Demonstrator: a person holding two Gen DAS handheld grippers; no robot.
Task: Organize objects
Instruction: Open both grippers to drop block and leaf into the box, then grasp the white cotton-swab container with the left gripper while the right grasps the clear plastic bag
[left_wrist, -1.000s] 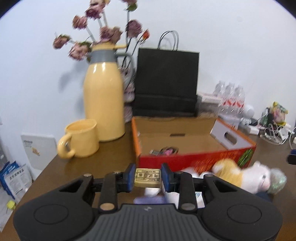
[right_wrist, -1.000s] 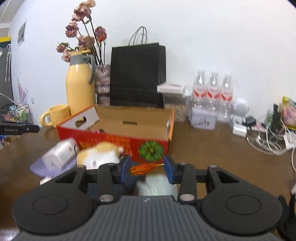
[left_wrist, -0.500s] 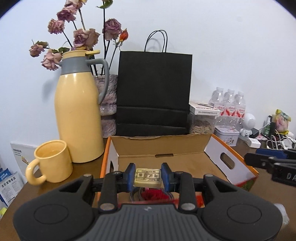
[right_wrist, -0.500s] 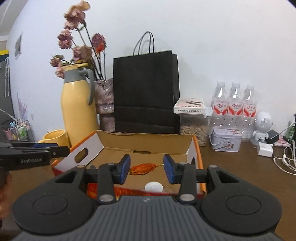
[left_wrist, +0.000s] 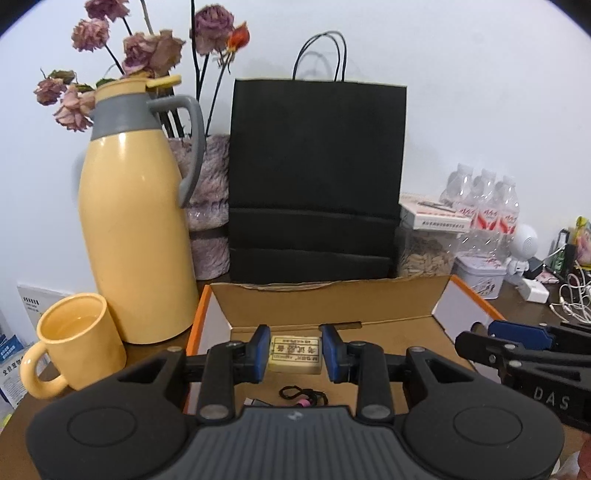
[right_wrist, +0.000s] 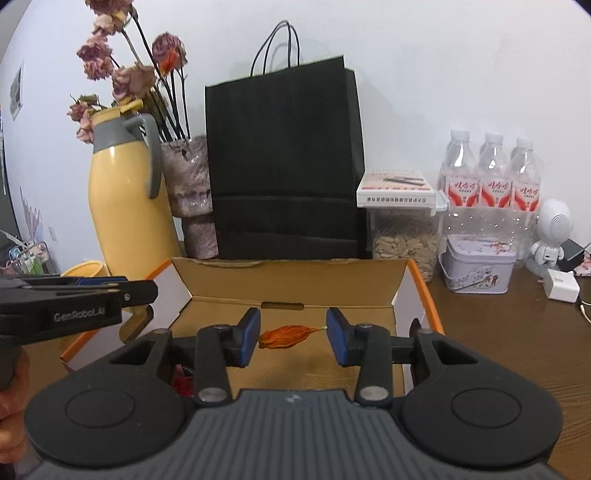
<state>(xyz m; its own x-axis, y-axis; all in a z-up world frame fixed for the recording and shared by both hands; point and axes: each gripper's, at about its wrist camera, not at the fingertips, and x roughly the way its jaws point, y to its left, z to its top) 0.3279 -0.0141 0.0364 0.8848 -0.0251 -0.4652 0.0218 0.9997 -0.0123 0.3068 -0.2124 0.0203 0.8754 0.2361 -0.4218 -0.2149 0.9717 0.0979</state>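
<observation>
Cream eraser (left_wrist: 294, 354) clamped in left gripper (left_wrist: 294, 353); right gripper (right_wrist: 293, 336) pinches orange leaf (right_wrist: 286, 335).

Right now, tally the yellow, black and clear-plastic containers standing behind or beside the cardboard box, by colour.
Yellow: 2, the jug and the mug
Black: 1, the paper bag
Clear plastic: 4, three water bottles and the seed jar
Total: 7

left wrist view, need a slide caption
Left claw holding a small cream printed eraser over the open orange-edged cardboard box, beside a yellow mug.
</observation>
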